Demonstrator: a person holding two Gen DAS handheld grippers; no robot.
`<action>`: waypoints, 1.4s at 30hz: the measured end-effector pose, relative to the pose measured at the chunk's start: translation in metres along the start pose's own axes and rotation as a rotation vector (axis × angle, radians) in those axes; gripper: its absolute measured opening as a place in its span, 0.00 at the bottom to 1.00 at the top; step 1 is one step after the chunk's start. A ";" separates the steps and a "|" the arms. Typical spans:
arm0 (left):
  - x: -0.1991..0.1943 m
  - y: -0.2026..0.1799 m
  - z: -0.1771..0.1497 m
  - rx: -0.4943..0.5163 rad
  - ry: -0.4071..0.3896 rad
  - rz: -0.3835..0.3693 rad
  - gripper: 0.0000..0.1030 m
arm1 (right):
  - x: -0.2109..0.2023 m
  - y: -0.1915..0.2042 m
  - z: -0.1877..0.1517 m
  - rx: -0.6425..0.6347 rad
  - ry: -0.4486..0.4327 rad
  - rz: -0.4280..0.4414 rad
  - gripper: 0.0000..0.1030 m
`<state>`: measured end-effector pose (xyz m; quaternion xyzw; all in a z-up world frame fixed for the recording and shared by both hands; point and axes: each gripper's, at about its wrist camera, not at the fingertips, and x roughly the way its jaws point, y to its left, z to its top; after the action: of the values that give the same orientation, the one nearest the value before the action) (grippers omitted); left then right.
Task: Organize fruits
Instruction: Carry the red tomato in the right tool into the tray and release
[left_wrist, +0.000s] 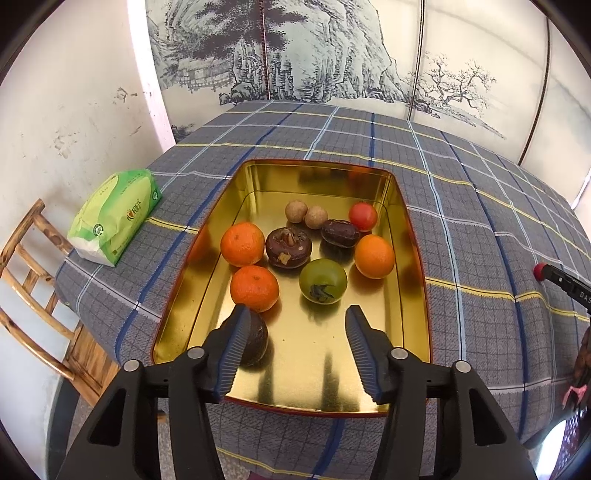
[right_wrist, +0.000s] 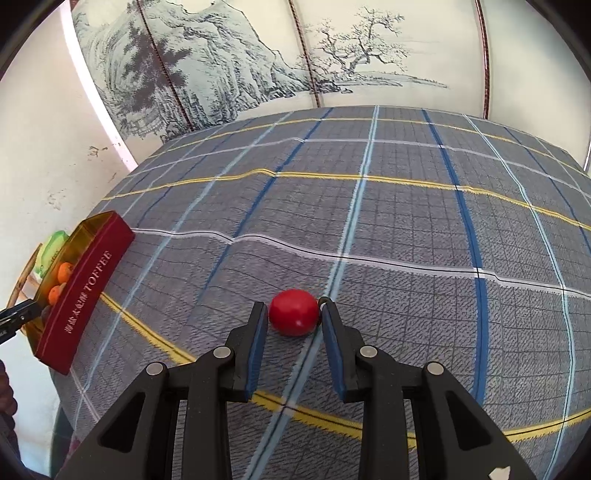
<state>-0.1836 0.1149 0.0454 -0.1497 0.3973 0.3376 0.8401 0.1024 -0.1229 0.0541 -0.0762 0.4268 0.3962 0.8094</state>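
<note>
Now the left gripper (left_wrist: 295, 332) stands apart over the tin (left_wrist: 413, 236), one pad touching a dark fruit (left_wrist: 255, 341). Right of the tin, the right gripper (right_wrist: 293, 317) is clamped on a red tomato (right_wrist: 293, 312).

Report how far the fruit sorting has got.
Nearly done. The gold tin already holds ten fruits, among them three oranges. The left gripper stands open beside a dark fruit in the tin. The right gripper is shut on the red tomato, which has yet to reach the tin.

fruits (left_wrist: 295, 254) in tin (left_wrist: 413, 258) | tissue pack (left_wrist: 114, 218) left of tin
</note>
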 end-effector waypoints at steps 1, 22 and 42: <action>0.000 0.000 0.000 0.001 0.002 0.004 0.55 | -0.001 0.003 0.000 -0.007 -0.003 0.003 0.27; -0.005 -0.004 -0.001 0.021 -0.020 0.014 0.56 | 0.010 0.002 0.001 -0.044 0.014 -0.030 0.26; -0.023 0.025 -0.005 -0.053 -0.072 0.059 0.69 | -0.013 0.187 0.026 -0.289 -0.011 0.360 0.26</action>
<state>-0.2135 0.1202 0.0602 -0.1476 0.3620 0.3779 0.8393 -0.0180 0.0077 0.1207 -0.1119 0.3681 0.5916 0.7086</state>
